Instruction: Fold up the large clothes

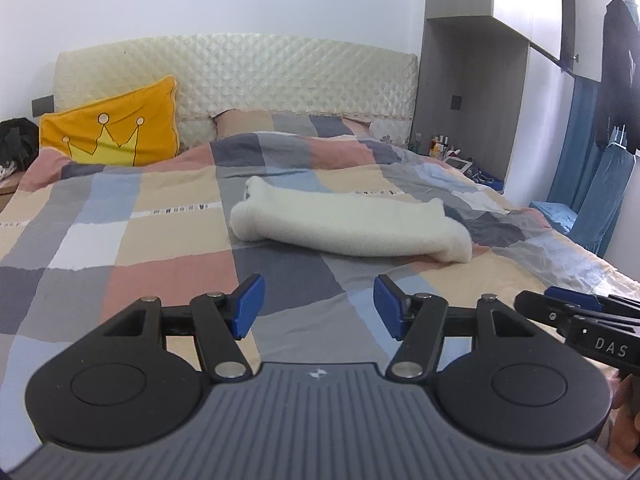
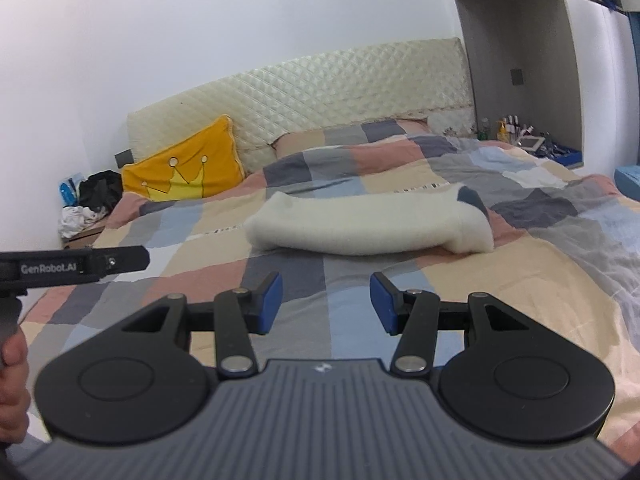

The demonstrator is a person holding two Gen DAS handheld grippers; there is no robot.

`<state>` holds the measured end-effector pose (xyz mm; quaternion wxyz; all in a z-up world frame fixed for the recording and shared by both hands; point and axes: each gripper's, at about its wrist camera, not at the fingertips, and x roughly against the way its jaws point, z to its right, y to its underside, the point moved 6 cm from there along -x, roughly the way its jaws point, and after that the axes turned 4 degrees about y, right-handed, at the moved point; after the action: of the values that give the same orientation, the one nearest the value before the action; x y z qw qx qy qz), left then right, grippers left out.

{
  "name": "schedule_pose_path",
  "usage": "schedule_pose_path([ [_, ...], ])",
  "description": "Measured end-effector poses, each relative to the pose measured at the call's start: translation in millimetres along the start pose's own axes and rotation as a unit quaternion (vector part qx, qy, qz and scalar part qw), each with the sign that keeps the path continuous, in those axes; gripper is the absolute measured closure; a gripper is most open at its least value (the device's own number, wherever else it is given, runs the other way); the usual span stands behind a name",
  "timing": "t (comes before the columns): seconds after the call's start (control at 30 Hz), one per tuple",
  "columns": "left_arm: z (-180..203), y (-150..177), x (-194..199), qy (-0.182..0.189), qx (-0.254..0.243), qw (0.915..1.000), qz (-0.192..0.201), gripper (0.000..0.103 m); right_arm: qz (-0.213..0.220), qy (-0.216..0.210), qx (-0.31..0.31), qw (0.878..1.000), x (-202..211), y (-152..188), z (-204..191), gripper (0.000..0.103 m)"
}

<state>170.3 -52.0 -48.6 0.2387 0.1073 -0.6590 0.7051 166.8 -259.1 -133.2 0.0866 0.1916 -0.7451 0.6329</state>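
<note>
The cream fleece garment (image 1: 352, 224) lies folded into a long, thick bundle across the middle of my checked quilt (image 1: 160, 240) (a grey patch shows at 1 end). My left gripper (image 1: 319, 306) and right gripper (image 2: 326, 303) hover short of it, jaws apart, empty. A yellow crown pillow (image 1: 112, 128) leans on the headboard (image 1: 240, 76); nothing lies between.

A cream, fleecy garment (image 1: 352, 224) (image 2: 368, 224) lies folded into a long, low, rounded bundle on the bed (image 1: 168, 240) (image 2: 520, 264). It sits near the bed's middle, lying across it, its ends soft and bulging, one end showing a grey patch.
</note>
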Motion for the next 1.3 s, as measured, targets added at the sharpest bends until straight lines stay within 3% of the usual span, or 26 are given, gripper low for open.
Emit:
schedule_pose_path([
  [0.53, -8, 7, -5, 0.000, 0.010, 0.9999, 0.005, 0.028, -0.003, 0.051, 0.003, 0.999, -6, 7, 5, 0.051],
  [0.7, -10, 10, -5, 0.003, 0.014, 0.9999, 0.002, 0.010, -0.002, 0.062, 0.012, 0.998, -6, 8, 4, 0.051],
  [0.87, -12, 15, -5, -0.008, 0.007, 0.9999, 0.002, 0.003, -0.001, 0.072, 0.013, 0.997, -6, 7, 6, 0.051],
  [1.3, -19, 24, -7, -0.018, 0.016, 0.9997, -0.010, 0.003, 0.001, 0.083, 0.020, 0.996, -4, 9, 3, 0.051],
])
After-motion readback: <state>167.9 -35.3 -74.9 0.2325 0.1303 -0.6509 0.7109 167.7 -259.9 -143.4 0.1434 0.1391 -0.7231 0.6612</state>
